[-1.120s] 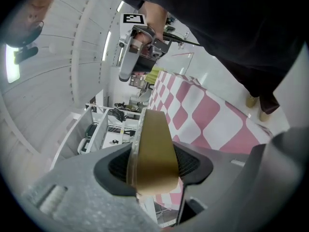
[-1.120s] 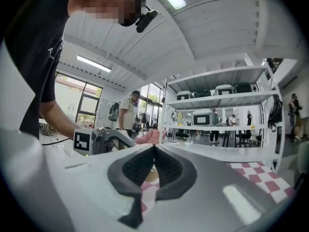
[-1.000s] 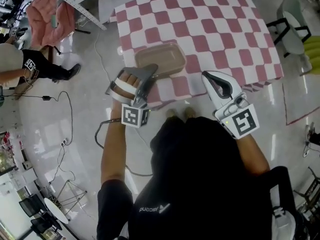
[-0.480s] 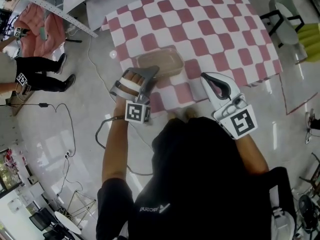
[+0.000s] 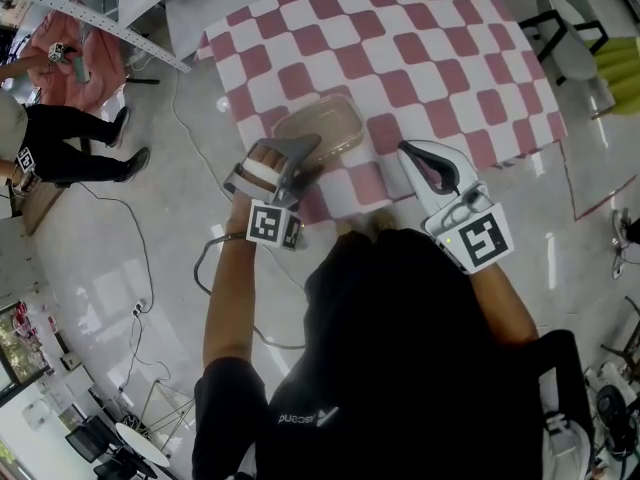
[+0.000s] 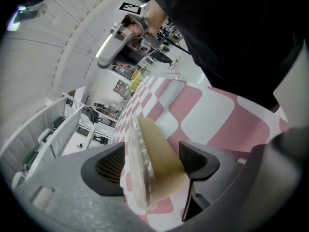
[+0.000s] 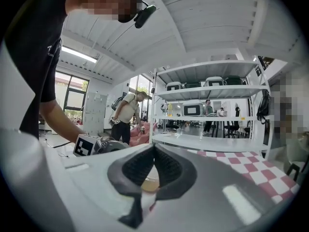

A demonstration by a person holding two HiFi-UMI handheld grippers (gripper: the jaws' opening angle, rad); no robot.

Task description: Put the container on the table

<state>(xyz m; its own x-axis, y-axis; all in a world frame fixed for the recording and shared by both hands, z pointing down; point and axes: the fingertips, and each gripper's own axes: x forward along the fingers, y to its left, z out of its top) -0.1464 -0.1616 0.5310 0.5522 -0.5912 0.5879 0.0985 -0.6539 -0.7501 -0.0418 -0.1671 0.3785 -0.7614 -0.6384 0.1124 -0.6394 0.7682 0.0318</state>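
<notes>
The container (image 5: 318, 130), a tan tub with a clear lid, lies on the pink-and-white checkered table (image 5: 400, 28) near its front left corner. My left gripper (image 5: 303, 151) reaches over the table edge to the tub's near end. In the left gripper view the container (image 6: 161, 153) stands edge-on between the two dark pads of the left gripper (image 6: 150, 166). The jaws are opening and the pads stand just off its sides. My right gripper (image 5: 405, 149) hovers at the front edge, to the right of the tub. In the right gripper view the right gripper (image 7: 154, 148) is shut on nothing.
People stand on the shiny floor at the left (image 5: 60, 128), near a pink cloth (image 5: 90, 28). A cable (image 5: 200, 263) trails on the floor below my left arm. A chair (image 5: 575, 28) stands right of the table. White shelving (image 7: 207, 95) rises beyond the table.
The left gripper has come down with the container onto the table's front corner, and its jaws look wider than before. The right gripper has shifted slightly along the front edge.
</notes>
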